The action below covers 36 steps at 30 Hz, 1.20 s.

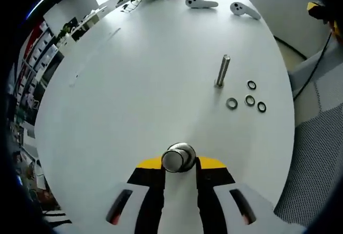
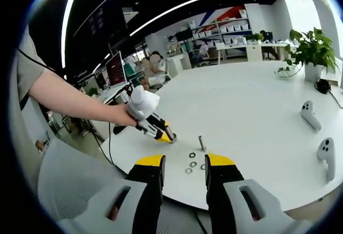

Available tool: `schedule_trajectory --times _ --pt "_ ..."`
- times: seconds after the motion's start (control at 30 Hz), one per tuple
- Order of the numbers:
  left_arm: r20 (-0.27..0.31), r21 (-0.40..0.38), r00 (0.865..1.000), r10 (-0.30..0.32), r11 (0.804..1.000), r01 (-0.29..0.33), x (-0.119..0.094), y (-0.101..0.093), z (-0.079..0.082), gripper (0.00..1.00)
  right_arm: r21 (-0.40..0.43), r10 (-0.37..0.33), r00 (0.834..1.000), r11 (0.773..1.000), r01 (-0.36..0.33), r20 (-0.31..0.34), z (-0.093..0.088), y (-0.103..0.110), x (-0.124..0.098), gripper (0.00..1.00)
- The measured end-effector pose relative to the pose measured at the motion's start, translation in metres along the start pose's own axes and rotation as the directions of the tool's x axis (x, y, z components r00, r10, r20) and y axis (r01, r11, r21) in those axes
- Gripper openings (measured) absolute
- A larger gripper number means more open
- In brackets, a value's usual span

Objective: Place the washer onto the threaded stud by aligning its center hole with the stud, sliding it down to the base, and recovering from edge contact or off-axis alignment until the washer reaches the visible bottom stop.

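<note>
While a shiny metal cylinder (image 1: 178,158) is gripped between the closed jaws of the left gripper (image 1: 179,165), the threaded stud (image 1: 222,70) is seen standing upright on the white table (image 1: 139,84), well ahead of those jaws and a little to their right. Four washers (image 1: 247,96) are laid flat on the table just beside the stud's base. The jaws of the right gripper (image 2: 185,161) are held open with nothing between them, and the washers (image 2: 193,160) and stud (image 2: 202,142) are seen just past their tips.
</note>
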<state>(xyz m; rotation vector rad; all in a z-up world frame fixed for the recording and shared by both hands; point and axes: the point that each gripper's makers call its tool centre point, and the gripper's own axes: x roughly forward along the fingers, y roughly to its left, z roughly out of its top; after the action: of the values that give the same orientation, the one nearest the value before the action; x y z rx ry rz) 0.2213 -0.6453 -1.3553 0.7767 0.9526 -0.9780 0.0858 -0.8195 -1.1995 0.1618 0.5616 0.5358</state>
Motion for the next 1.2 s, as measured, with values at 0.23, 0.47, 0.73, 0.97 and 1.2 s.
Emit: schedule_trajectory --times 0.23,0.47,0.73,0.97,1.2 --pt "0.041 -0.028 0.999 0.023 0.999 -0.022 -0.008 -0.002 0.002 0.29 -0.005 0.001 1.0 1.0 -0.001 -0.008 -0.001 0.0 0.0 0.32" --pt "0.082 -0.089 0.995 0.054 0.995 -0.046 -0.028 -0.002 0.0 0.29 -0.013 0.007 1.0 1.0 -0.007 -0.02 -0.003 0.002 0.001 0.32" --pt "0.224 -0.234 0.964 0.144 0.968 -0.091 -0.077 -0.006 0.008 0.29 -0.028 0.02 0.999 0.999 -0.021 -0.037 -0.006 0.005 0.002 0.32" --pt "0.325 -0.331 0.919 0.222 0.937 -0.109 -0.122 -0.02 0.01 0.31 -0.042 0.032 0.998 0.999 -0.034 -0.045 -0.007 0.008 0.002 0.32" --pt "0.375 -0.37 0.886 0.272 0.921 -0.126 -0.156 -0.034 0.002 0.31 -0.062 0.041 0.998 0.997 -0.044 -0.055 -0.008 0.011 0.003 0.32"
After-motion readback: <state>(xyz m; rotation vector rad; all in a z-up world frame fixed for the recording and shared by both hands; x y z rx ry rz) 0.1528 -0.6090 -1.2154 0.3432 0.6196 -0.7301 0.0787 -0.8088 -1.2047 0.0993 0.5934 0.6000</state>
